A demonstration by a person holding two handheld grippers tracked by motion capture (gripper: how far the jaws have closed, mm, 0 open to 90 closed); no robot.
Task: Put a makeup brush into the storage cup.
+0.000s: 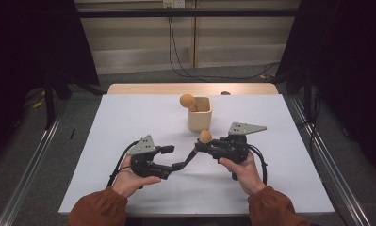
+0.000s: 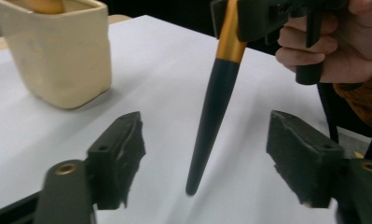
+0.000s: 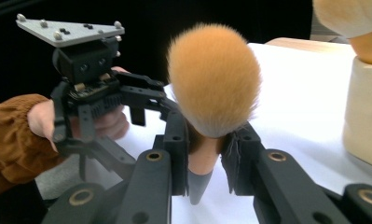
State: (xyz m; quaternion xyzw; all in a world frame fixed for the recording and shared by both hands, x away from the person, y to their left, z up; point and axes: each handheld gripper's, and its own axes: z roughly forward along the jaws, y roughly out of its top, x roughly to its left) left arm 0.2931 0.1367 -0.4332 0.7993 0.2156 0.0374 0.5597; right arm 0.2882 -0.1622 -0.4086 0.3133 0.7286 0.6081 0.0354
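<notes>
Risk now: right gripper [image 1: 205, 147] alone clamps the makeup brush [image 3: 214, 79] at its ferrule, left gripper [image 2: 207, 154] wide around the handle; it could pivot, missing the cup [image 1: 199, 114].

sleeves: rust-brown, ribbed cuffs at both wrists
left gripper [image 1: 175, 158]: matte black body, grey three-cornered plate behind the jaws, silver screws at its corners
right gripper [image 3: 207, 161]: black, brass-ringed pivot holes below the jaws
pads [image 2: 299, 156]: black, rough and chipped
cables: black, trailing behind each gripper
</notes>
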